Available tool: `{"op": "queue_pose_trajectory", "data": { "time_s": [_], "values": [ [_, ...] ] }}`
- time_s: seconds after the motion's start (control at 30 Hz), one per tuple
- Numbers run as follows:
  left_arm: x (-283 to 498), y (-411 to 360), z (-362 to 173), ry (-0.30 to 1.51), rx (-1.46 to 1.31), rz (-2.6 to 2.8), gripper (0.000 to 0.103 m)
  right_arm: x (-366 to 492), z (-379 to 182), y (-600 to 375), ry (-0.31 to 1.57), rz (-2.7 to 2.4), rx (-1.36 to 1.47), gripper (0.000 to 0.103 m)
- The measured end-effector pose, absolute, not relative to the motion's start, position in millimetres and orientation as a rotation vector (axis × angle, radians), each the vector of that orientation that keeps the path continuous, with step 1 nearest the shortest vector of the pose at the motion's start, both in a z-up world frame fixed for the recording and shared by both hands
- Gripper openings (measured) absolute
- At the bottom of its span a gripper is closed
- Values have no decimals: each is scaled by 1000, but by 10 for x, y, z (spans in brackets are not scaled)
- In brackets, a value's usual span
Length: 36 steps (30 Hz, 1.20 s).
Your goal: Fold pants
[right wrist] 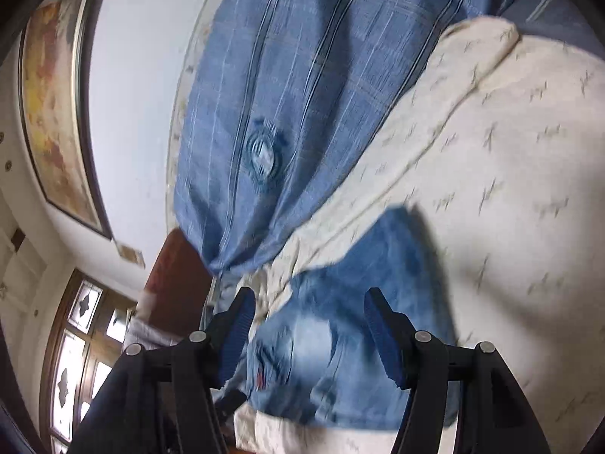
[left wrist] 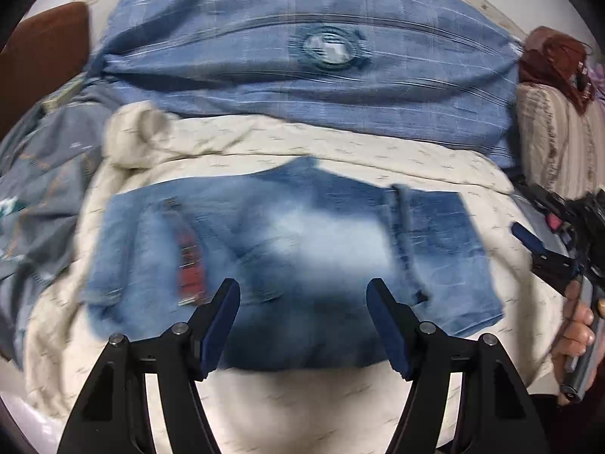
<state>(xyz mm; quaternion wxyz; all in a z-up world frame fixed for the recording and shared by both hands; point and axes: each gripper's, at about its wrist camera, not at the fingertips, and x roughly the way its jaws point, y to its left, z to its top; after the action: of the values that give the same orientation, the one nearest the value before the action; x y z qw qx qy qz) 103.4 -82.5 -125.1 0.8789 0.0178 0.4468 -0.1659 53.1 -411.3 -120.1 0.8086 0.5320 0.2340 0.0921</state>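
1. State: jeans (left wrist: 287, 257) lie flat on the cream bedspread (left wrist: 302, 408), near the front edge of the bed, already folded into a compact rectangle as far as the blur lets me judge. A striped blue pillow (left wrist: 302, 56) sits behind them toward the far edge.
2. Left gripper (left wrist: 302, 321) hangs over the near edge of the jeans, jaws apart, nothing between them.
3. Right gripper (right wrist: 310, 336) is off the right end of the jeans, held by a hand (left wrist: 578, 325), jaws apart and empty; denim only shows behind the gap.
4. Step in hand, my read: go in for the next fold grab.
5. Left: come down on the near hem, pinch all layers, not just the top one.
6. Right: take the matching edge at the right end so both corners lift together.
7. Lift low, carry across, lay edge on edge, then release.
8. Watch the red label (left wrist: 191, 265): keep it inside the fold; avoid snagging bedspread.
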Motion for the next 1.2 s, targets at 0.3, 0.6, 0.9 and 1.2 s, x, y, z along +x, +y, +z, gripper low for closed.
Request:
{"op": "queue_pose_trajectory", "data": {
  "time_s": [0.3,0.6,0.9,1.2],
  "values": [
    [1183,-1675,-1810,1046,90,-428,70,1148,-1335,-4038,574,345,1245,64],
    [1022,-1622,-1895,1074,236,-376,73,1739,-1747,-3650,835,342,1236,64],
    [835,-811,-1568,1043,118,-265,72,1630,-1432,-3214,728,426,1130,65],
    [775,303,-1443,999,33,-56,72,1778,-1650,-3060,788,360,1131,60]
  ]
}}
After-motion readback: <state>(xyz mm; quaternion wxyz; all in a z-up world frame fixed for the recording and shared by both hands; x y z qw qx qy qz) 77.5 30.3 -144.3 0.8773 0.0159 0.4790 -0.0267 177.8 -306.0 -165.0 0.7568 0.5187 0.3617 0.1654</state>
